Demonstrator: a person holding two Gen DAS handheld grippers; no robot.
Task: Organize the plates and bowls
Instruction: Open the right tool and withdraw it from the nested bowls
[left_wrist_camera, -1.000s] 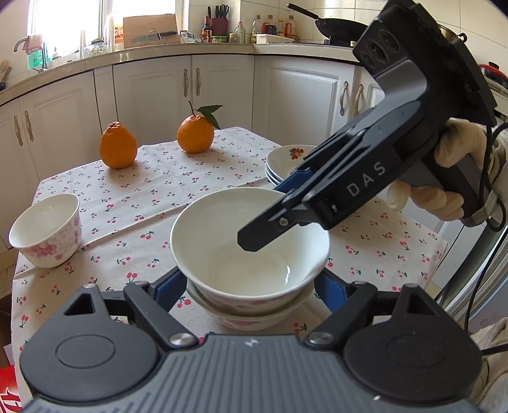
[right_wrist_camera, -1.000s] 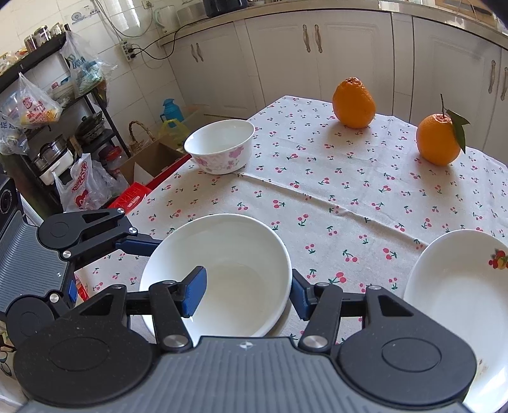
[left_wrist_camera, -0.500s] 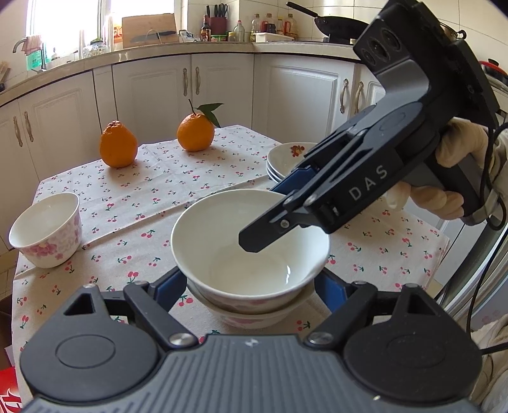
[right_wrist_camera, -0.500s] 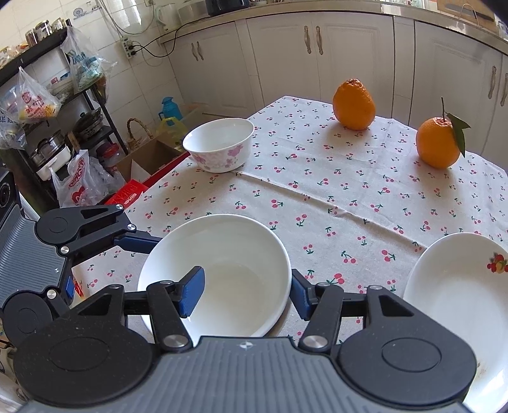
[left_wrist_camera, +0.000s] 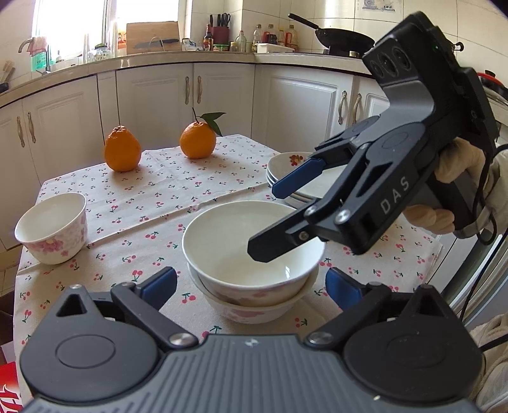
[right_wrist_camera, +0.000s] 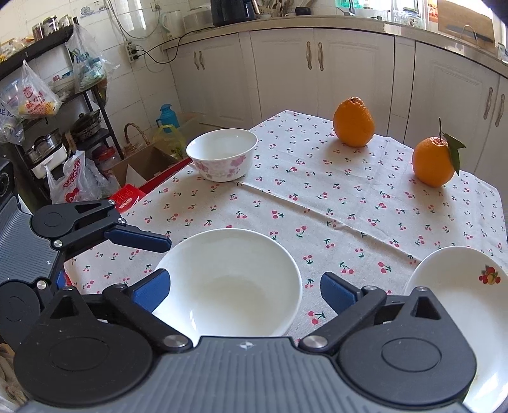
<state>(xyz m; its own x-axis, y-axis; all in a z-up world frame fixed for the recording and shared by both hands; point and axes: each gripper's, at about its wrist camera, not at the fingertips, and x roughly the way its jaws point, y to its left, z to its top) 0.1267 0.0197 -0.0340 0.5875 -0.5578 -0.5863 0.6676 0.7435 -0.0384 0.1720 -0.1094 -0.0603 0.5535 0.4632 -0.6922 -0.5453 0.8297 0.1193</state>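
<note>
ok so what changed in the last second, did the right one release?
The right gripper opened wide and let go of the top bowl, whose rim it appeared to be pinching; one finger still hangs over the bowl's inside. The top bowl stays nested in the lower bowl. The left gripper is open as before, and the small bowl, the plates and the oranges are unmoved.

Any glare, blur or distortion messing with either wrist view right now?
Left wrist view: window blown out, small glint inside the top bowl, right gripper sharp. Right wrist view: evenly lit, no blur, orange casts a soft shadow. Both: fisheye bends the cabinets.
</note>
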